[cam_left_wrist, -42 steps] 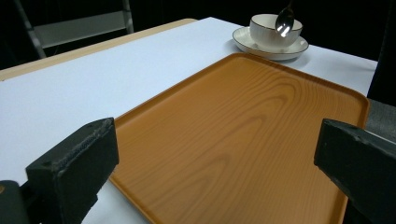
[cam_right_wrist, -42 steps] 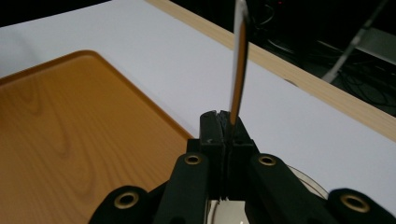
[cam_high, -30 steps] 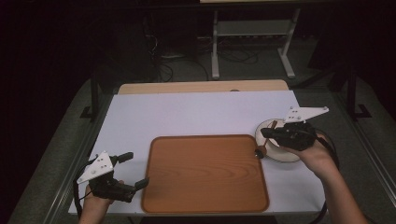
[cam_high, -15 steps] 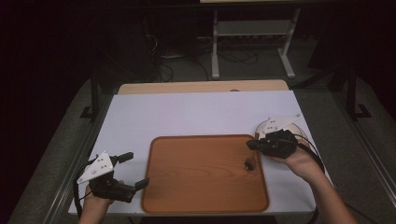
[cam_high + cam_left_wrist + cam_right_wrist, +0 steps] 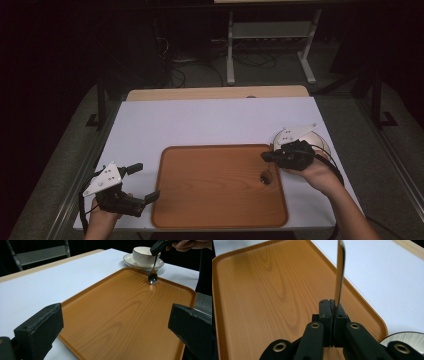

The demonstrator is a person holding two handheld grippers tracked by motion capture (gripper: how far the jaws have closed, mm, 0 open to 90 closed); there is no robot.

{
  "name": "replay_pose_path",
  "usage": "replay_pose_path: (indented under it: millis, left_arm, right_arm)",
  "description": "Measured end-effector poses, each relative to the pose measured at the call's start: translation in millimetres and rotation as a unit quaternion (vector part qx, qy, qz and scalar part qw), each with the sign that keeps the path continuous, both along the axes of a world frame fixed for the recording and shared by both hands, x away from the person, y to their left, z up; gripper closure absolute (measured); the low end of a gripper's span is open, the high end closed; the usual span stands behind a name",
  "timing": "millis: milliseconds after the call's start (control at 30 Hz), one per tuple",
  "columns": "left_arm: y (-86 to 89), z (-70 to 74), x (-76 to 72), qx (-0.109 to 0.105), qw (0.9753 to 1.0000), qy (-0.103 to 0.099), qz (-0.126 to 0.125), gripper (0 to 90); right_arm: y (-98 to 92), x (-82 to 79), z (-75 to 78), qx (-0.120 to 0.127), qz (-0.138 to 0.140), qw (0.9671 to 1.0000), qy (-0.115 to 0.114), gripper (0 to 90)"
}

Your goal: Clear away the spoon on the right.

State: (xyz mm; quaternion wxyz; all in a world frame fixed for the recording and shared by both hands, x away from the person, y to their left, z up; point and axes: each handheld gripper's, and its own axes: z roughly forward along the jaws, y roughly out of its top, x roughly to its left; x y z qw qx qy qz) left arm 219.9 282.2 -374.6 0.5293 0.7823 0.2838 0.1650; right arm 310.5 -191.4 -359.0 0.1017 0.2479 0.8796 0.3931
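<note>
A spoon [image 5: 153, 277] hangs bowl-down touching the wooden tray [image 5: 120, 315], beside a cup [image 5: 143, 255].

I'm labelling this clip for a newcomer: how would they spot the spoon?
Find the wooden tray on the white table. At its right edge the right gripper holds a metal spoon by the handle, bowl down on the tray: the only shiny thing, beside the cup.

Wood-grain tray [image 5: 215, 195] – shiny metal spoon [image 5: 153, 277].

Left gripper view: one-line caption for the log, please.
Open left gripper faces a wooden tray as the right gripper lowers a spoon onto it, cup and saucer behind.
</note>
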Motion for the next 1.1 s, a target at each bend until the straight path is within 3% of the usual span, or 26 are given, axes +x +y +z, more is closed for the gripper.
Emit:
replay_pose_path:
  millis: [633, 1100]
  left_arm:
    - [-1.0, -0.3, 0.1, 0.001, 1.0, 0.002, 0.0, 0.0]
    - [-1.5, -0.2, -0.1, 0.002, 1.0, 0.001, 0.0, 0.0]
  right_arm:
    - [23.1, 11.1, -4.8, -0.002, 0.013, 0.9999, -0.009, 88.3]
    - [39.4, 11.6, -15.5, -0.019, 0.032, 0.9993, 0.002, 88.3]
